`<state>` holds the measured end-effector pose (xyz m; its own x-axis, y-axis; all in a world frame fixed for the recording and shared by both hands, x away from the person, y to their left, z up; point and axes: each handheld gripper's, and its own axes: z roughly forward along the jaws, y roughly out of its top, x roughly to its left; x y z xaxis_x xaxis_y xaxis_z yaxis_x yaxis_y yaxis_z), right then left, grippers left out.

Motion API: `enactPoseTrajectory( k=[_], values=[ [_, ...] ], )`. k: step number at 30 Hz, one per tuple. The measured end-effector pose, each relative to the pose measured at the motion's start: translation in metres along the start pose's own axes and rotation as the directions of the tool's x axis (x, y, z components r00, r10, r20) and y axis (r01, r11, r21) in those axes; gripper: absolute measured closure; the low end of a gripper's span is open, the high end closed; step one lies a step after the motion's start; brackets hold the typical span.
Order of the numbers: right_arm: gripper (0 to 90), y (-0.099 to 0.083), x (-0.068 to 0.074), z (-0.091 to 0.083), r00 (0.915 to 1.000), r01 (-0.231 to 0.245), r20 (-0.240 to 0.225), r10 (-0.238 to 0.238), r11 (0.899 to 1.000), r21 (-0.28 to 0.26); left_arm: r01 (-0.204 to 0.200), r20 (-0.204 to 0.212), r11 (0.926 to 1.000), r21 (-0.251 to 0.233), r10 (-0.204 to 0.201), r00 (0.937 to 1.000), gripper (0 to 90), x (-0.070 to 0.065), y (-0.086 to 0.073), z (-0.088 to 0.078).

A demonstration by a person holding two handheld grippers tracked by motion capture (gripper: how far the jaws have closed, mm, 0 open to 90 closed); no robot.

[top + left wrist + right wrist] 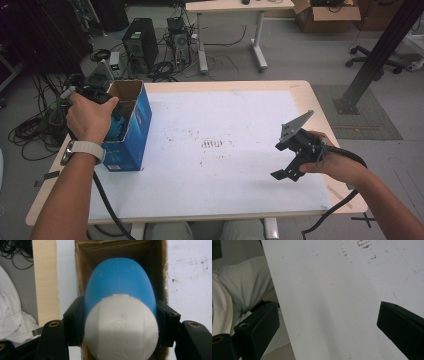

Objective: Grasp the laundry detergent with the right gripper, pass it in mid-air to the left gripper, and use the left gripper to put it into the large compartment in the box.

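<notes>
An open blue cardboard box (134, 125) stands upright near the left edge of the white table (225, 165). My left gripper (111, 111) sits at the box's open top under the person's hand. In the left gripper view my left gripper (121, 325) is shut on an egg-shaped object (117, 282), blue at the far end and white at the near end. It points down into the brown inside of the box (85, 255). My right gripper (280, 161) hangs over the table's front right part. Its jaws (327, 322) stand wide apart with nothing between them.
Brown smudges (212, 144) mark the middle of the table top. On the floor beyond lie a computer tower (140, 45), tangled cables (30, 130), another desk (235, 7) and a cardboard box (325, 15). A black post (380, 50) rises at the right.
</notes>
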<state>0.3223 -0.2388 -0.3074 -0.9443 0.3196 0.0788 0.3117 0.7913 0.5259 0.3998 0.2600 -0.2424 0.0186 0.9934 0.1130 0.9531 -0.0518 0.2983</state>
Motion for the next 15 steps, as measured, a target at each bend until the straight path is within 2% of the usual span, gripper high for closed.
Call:
enactPoseTrajectory(
  k=[15],
  values=[
    [4.4,-0.002,0.0,0.005,1.0,-0.009,0.0,0.009,1.0,0.015,-0.024,-0.004,0.9989,0.039,0.025,0.9997,38.0,0.001,-0.005,0.03]
  ],
)
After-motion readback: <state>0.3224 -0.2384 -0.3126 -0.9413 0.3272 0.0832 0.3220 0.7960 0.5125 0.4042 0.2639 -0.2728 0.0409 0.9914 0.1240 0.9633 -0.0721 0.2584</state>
